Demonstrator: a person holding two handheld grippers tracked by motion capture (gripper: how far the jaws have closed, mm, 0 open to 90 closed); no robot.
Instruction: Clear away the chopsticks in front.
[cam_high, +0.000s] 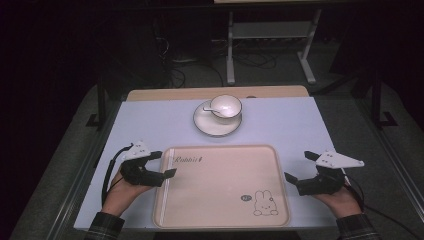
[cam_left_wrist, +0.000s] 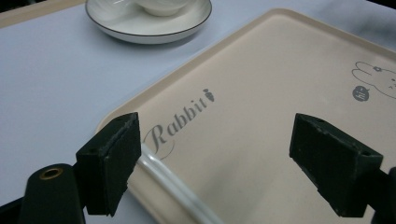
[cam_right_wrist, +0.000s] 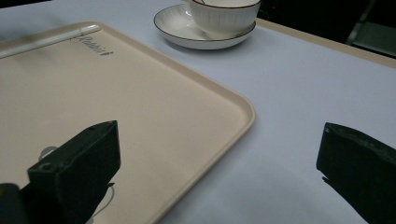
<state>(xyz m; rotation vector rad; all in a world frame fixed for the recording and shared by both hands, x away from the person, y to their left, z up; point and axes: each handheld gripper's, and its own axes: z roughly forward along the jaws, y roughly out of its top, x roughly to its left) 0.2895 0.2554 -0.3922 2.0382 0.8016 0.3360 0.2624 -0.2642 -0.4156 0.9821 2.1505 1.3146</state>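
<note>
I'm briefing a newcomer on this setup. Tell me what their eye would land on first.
First the big beige tray printed with "Rabbit" and a bunny, at the near middle of the table. A white straw lies along its left edge, just by the left gripper, whose jaws stand open. Behind the tray a white bowl with a spoon sits on a saucer; the right gripper waits open at the tray's right.

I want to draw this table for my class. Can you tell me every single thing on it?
tray: one, beige with a rabbit drawing, near middle of the table
white stick: one, white, lying along the tray's left edge
saucer: one, white with a dark rim, beyond the tray
cup: one, white, on the saucer
spoon: one, white, resting in the cup
table: one, pale blue top
left gripper: one, black, jaws open, over the tray's left edge
right gripper: one, black, jaws open, at the tray's right edge
</note>
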